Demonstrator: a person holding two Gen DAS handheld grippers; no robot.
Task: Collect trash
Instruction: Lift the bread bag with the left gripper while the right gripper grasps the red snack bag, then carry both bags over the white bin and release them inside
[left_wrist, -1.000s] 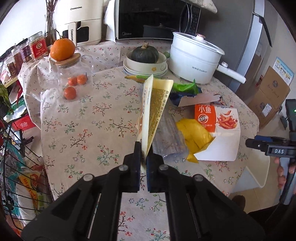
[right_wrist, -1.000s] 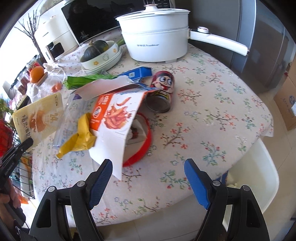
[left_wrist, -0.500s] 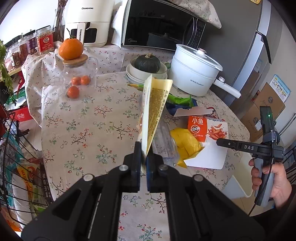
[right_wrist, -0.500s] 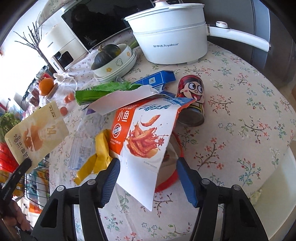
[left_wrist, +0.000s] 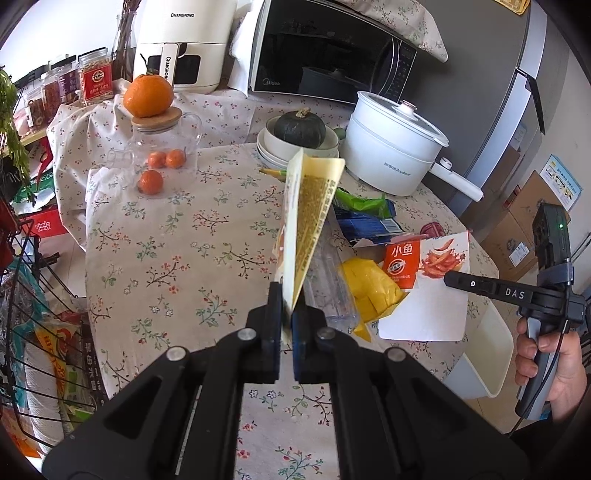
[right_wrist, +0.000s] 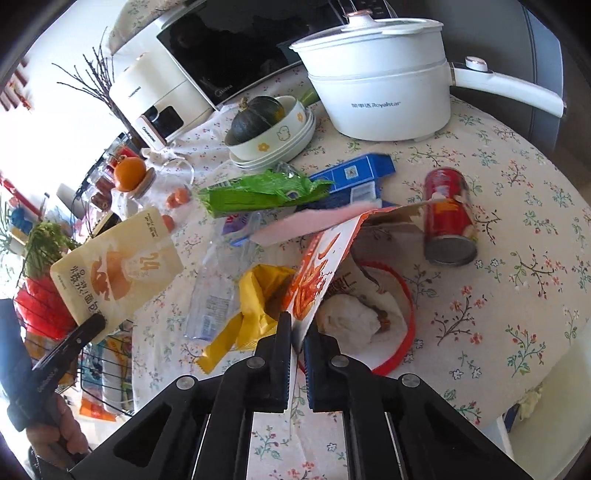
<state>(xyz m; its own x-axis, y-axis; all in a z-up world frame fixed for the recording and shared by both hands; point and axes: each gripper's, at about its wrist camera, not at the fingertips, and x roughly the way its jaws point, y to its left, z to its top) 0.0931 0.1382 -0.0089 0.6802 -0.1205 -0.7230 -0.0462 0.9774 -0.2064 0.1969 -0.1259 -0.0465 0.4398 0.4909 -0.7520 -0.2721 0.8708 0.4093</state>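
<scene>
two pieces of trash pinched now. left gripper (left_wrist: 287, 317) clamped on beige pouch (left_wrist: 308, 218), long axis standing up and away from jaws. right gripper (right_wrist: 298, 338) just closed from wide onto white snack bag (right_wrist: 321, 269), long axis running ahead of jaws; rest of pile just beyond, nearer right. white bin (left_wrist: 487, 354) below-right.

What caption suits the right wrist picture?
Right tool shut on the orange snack bag amid trash on a floral tablecloth.
</scene>
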